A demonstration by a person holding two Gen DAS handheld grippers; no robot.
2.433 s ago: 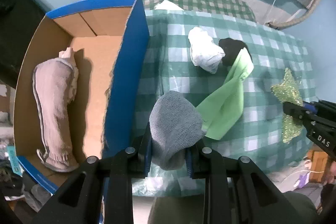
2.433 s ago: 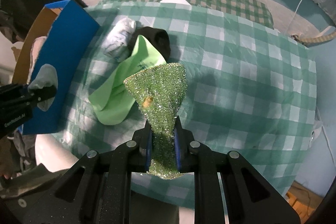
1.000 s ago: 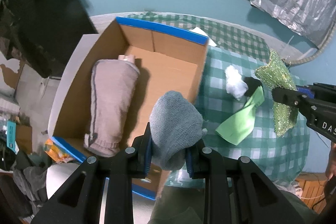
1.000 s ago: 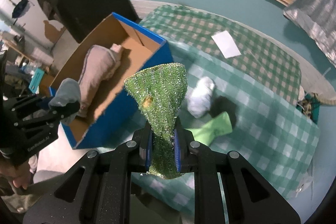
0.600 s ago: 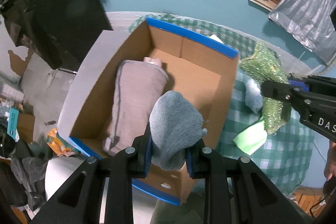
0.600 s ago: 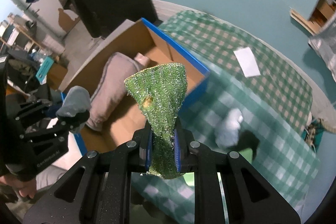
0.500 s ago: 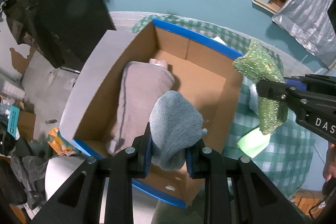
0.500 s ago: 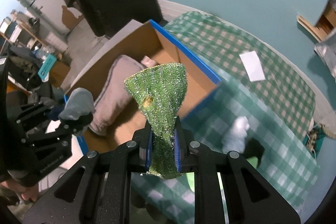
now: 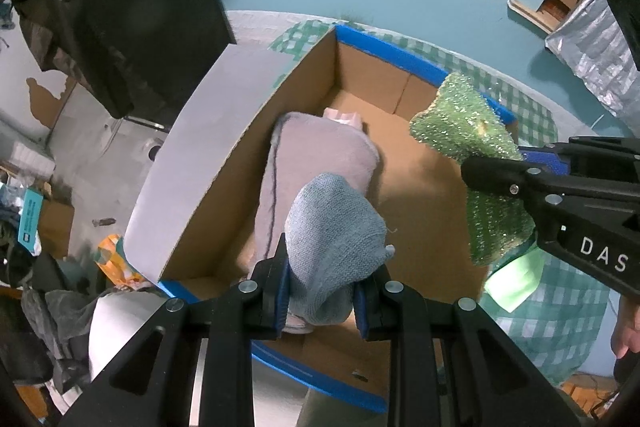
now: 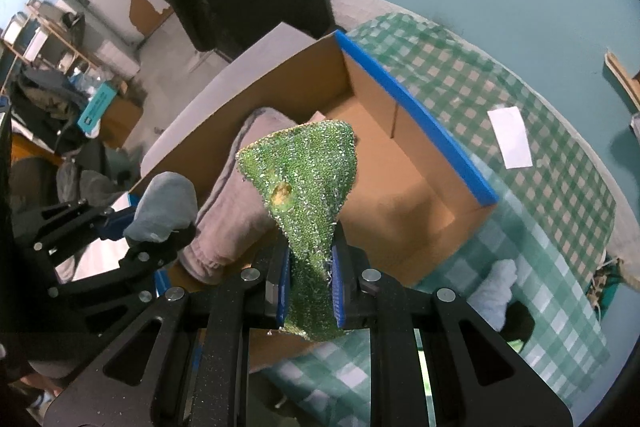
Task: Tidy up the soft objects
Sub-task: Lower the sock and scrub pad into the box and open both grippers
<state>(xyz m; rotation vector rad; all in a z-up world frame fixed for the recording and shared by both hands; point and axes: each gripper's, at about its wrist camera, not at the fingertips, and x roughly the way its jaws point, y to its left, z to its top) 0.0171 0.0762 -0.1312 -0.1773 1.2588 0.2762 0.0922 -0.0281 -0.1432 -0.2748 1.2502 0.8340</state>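
**Two soft items being held over the box**

A grey sock (image 9: 334,223) is being pinched by the left hand-held gripper (image 9: 322,301) above the box (image 9: 384,51), over a folded mauve cloth (image 9: 316,151) lying inside. A glittery green cloth (image 10: 306,183) is being gripped tightly by the right hand-held gripper (image 10: 310,297). Only in the right wrist view are a white paper (image 10: 510,137) and a white bundle (image 10: 494,291) being shown on the checked bench (image 10: 560,219). A second ago the green cloth was being carried over the bench; now it is being held over the box.
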